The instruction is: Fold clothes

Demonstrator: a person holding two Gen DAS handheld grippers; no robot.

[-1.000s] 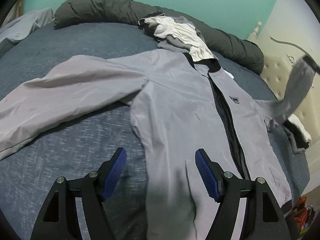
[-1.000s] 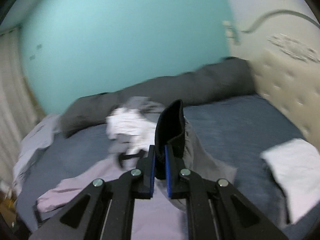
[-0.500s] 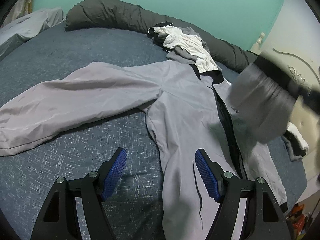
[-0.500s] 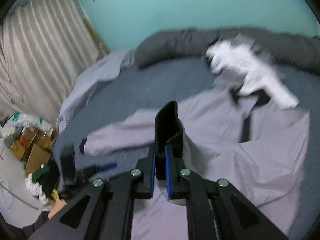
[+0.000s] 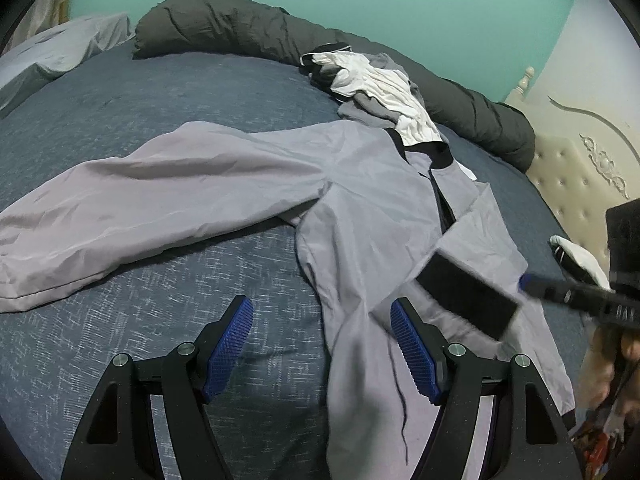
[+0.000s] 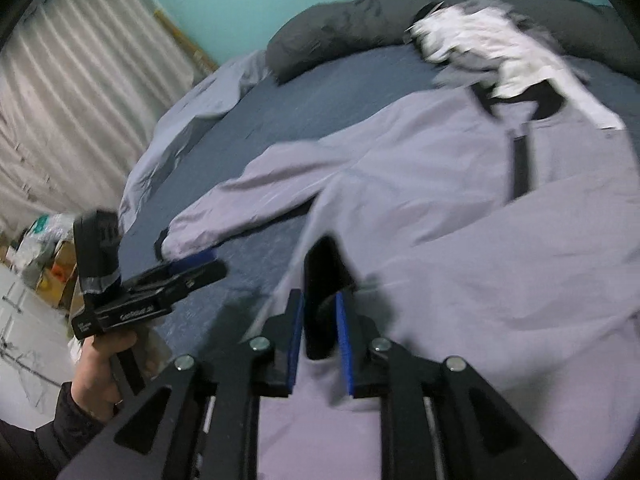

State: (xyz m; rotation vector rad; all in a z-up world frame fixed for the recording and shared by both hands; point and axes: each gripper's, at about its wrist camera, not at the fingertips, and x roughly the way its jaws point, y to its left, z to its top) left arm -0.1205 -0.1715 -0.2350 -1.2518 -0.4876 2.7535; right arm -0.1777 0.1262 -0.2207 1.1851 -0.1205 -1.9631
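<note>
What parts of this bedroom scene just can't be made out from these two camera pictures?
- Jacket hem: left wrist view, cut off by the bottom edge and hidden behind the left gripper.
- Clothes pile: right wrist view, smeared by motion blur, so separate garments cannot be told apart.
- Black cuff: right wrist view, its lower end hidden between the opening right gripper.

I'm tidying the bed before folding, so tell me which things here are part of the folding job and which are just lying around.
Part of the job:
grey jacket
black cuff, between the opening right gripper
left gripper, open

Lying about:
white and grey clothes pile
dark rolled duvet
cardboard boxes
</note>
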